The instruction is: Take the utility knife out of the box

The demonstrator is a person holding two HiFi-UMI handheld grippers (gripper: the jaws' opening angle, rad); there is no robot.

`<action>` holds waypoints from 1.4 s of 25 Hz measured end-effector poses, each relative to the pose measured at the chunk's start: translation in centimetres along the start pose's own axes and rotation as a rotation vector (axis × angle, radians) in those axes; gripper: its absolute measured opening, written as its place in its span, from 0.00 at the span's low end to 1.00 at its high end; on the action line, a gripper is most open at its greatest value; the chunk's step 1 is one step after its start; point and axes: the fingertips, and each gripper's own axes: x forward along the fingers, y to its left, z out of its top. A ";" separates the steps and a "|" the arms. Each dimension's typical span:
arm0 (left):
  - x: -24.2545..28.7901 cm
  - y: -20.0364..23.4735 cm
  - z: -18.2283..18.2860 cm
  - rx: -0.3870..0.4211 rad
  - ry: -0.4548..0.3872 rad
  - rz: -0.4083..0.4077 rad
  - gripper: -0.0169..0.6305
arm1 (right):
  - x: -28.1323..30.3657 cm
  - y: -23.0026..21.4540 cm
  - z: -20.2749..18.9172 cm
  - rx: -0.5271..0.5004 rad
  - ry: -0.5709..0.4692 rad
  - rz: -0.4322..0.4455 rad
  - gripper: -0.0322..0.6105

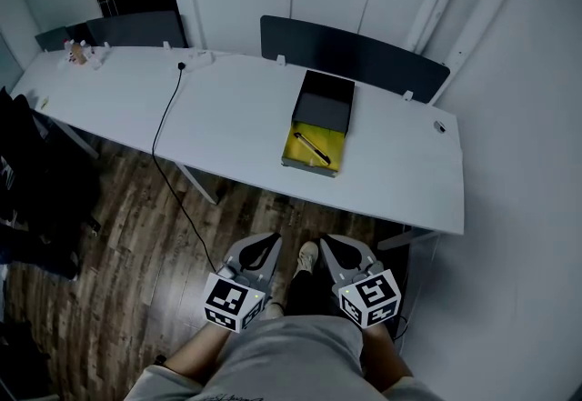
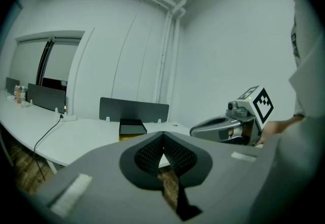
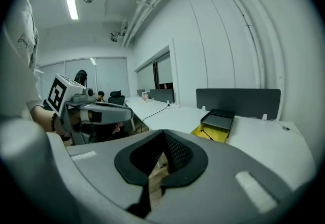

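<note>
Yellow-lined box [image 1: 326, 102] holds the knife [image 1: 312, 147] on the counter [image 1: 236, 117], well apart; left gripper [image 1: 262, 245] and right gripper [image 1: 338, 246] keep jaws clenched, empty; step closer, open one first.

Both grippers are held low, side by side, just ahead of the waist, and are pointed forward and slightly down. The left gripper [image 1: 258, 247] is seen with its jaws brought together, nothing caught between them; the right gripper [image 1: 338, 247] is likewise closed and empty, tips touching
</note>
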 end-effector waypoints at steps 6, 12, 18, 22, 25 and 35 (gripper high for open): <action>4.5 2.1 0.9 0.003 0.001 0.003 0.03 | 3.1 -3.8 0.9 -0.012 0.010 0.012 0.07; 8.9 4.5 2.2 -0.001 0.006 0.015 0.03 | 6.2 -7.7 2.4 -0.020 0.023 0.030 0.07; 13.1 6.3 3.3 -0.018 0.020 0.031 0.03 | 8.9 -11.7 4.0 -0.018 0.034 0.049 0.07; 15.7 7.5 4.2 -0.020 0.024 0.049 0.03 | 10.7 -14.0 5.3 -0.026 0.038 0.069 0.07; 17.6 8.3 4.9 -0.027 0.021 0.065 0.03 | 11.9 -15.8 6.1 -0.035 0.041 0.083 0.07; 23.3 10.1 6.8 -0.029 0.010 0.124 0.03 | 14.9 -21.3 8.3 -0.060 0.042 0.138 0.07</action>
